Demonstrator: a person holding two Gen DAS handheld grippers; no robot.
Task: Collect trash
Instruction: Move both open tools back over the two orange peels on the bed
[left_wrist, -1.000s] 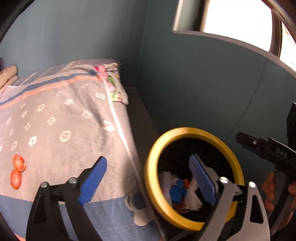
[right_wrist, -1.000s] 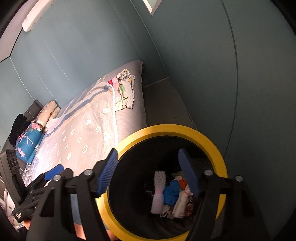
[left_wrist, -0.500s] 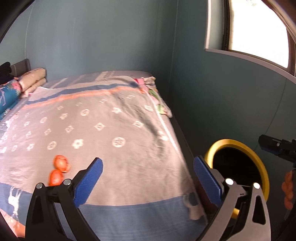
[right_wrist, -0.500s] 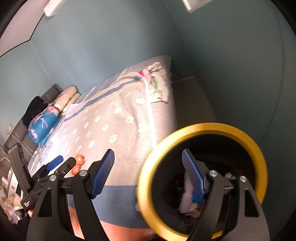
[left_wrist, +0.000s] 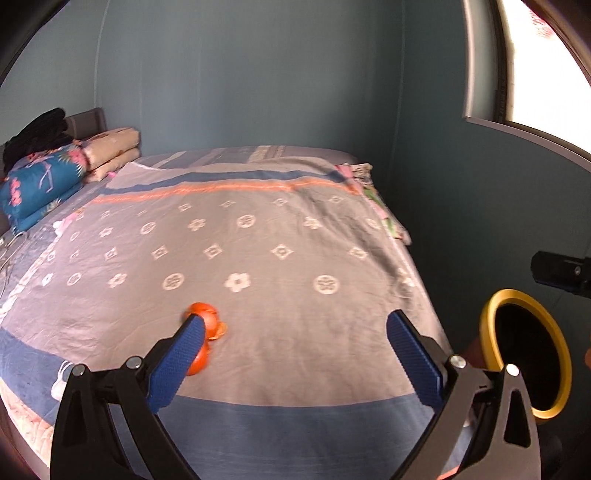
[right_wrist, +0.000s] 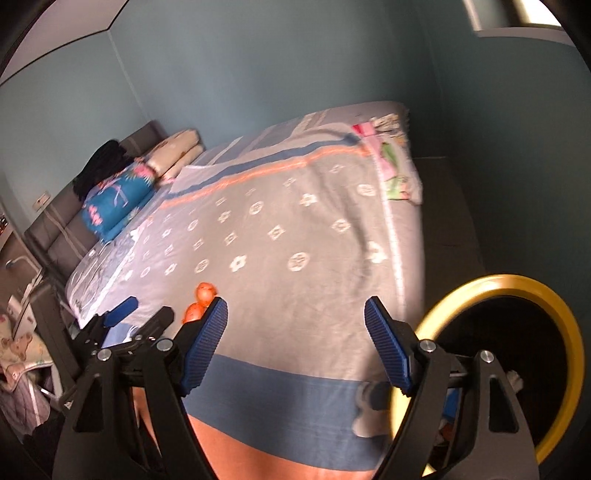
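Observation:
Two pieces of orange peel (left_wrist: 207, 325) lie on the grey patterned bedspread (left_wrist: 280, 258), partly behind my left finger. My left gripper (left_wrist: 291, 354) is open and empty over the bed's near edge. The peel also shows in the right wrist view (right_wrist: 201, 301). My right gripper (right_wrist: 295, 343) is open and empty above the bed's blue stripe. The black trash bin with a yellow rim (left_wrist: 524, 358) stands on the floor right of the bed; it also shows in the right wrist view (right_wrist: 517, 354), partly behind my right finger.
Folded quilts and pillows (left_wrist: 48, 177) are stacked at the head of the bed. A patterned cloth (right_wrist: 395, 173) hangs off the far right corner. A teal wall and a window (left_wrist: 535, 62) are on the right. A narrow floor strip (right_wrist: 450, 221) runs beside the bed.
Both grippers have swung left from over the bin toward the bed. The bin has slid to the right of both views and the orange peel is now near the left gripper's finger.

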